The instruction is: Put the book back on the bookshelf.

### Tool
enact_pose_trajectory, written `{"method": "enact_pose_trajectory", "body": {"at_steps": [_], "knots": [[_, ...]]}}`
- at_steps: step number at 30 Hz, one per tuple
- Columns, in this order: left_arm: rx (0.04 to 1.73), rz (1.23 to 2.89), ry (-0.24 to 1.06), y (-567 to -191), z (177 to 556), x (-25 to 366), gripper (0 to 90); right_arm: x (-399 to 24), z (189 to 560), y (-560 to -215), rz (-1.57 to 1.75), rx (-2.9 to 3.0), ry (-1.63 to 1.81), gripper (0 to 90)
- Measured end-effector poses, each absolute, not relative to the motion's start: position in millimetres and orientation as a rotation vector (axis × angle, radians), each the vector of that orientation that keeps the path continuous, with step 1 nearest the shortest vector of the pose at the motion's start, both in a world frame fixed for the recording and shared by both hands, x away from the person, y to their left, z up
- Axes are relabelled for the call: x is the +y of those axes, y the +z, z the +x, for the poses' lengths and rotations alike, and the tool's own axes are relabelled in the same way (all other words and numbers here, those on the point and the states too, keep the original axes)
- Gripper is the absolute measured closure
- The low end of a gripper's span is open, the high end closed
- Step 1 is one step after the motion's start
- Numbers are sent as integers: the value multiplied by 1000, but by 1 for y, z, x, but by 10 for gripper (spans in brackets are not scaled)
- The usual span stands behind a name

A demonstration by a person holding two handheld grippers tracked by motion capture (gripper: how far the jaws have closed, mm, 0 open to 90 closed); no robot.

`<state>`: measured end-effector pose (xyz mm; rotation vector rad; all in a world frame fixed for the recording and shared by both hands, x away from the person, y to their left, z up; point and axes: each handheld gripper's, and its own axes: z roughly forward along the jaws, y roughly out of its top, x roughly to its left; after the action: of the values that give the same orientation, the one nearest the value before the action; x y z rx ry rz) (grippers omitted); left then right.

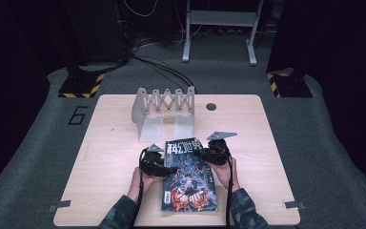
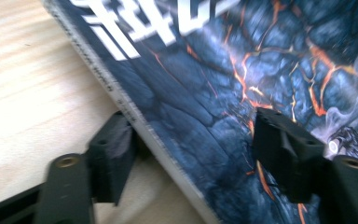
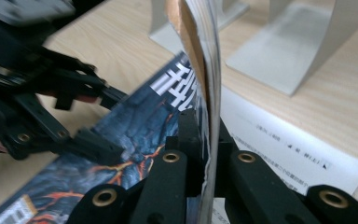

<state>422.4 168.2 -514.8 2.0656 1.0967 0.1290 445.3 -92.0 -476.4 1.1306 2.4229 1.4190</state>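
A magazine (image 1: 189, 179) with a dark lava-pattern cover lies at the front middle of the wooden table (image 1: 114, 157). My left gripper (image 1: 164, 168) sits at its left edge. In the left gripper view the spine of the magazine (image 2: 223, 70) runs between the jaws of the left gripper (image 2: 200, 149), one pad (image 2: 114, 149) beside the spine and the other over the cover, with a gap showing. My right gripper (image 1: 209, 153) is at the magazine's upper right. In the right gripper view the right gripper (image 3: 204, 135) is shut on a lifted sheaf of pages (image 3: 200, 56) that stands upright.
A grey accordion book rack (image 1: 164, 107) stands just behind the magazine, and its base plates (image 3: 298, 51) are close ahead in the right gripper view. A white printed slip (image 3: 284, 144) lies under the lifted pages. A round cable hole (image 1: 211, 106) sits near the far edge.
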Motion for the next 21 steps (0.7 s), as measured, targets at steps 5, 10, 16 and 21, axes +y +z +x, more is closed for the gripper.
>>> {"method": "enact_pose_trajectory", "body": {"at_steps": [5,10,16,21], "knots": [[1106,2110,216,-513,420,163,459,-89,454,-491,1216,2446,1333,870],[1089,2116,223,-513,420,164,489,-90,455,-497,1320,2493,1104,714],[1095,2115,219,-511,420,163,489,-101,440,-500,1379,2493,985,600],[1080,2132,131,-511,426,165,394,-102,437,-502,1352,2490,1006,599]]}}
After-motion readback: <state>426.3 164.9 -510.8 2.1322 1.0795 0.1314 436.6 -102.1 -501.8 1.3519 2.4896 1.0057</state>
